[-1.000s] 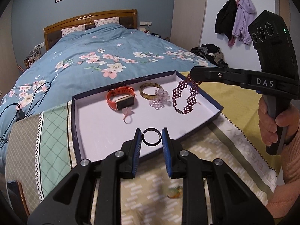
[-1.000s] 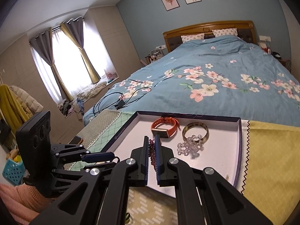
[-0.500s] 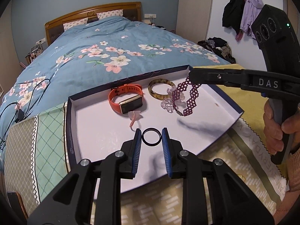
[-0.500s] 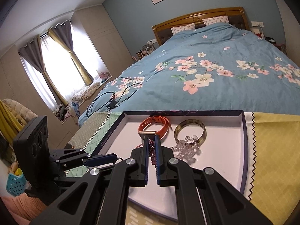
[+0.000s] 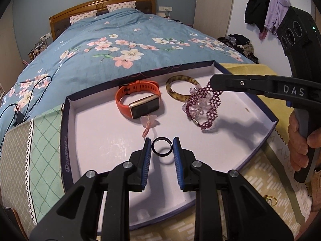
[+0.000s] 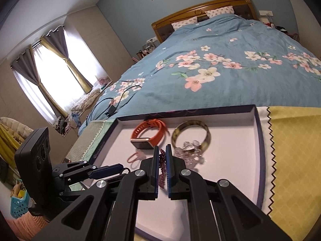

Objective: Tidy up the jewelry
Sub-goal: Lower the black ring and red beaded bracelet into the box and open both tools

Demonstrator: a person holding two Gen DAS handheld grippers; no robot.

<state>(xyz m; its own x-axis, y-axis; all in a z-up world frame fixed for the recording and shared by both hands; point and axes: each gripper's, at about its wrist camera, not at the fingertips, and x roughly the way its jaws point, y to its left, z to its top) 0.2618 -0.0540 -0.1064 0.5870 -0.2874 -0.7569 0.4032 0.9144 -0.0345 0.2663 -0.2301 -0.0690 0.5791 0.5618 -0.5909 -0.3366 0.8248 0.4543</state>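
Observation:
A shallow white tray with a dark blue rim lies at the foot of the bed. In it are an orange watch, a tortoiseshell bangle, a clear crystal bracelet and a small pink ring. My left gripper is shut on a black ring, held just above the tray's near part. My right gripper is shut on a purple beaded bracelet, which hangs down with its lower end on the tray floor. The right wrist view shows the beads between the pads.
The tray sits on green and yellow patterned cloths. A small gold piece lies on the cloth at the right. A black cable lies on the blue floral duvet behind.
Both grippers have moved forward over the tray. The purple bracelet has come down so its lower end rests on the tray by the crystal bracelet. The black ring stays gripped.

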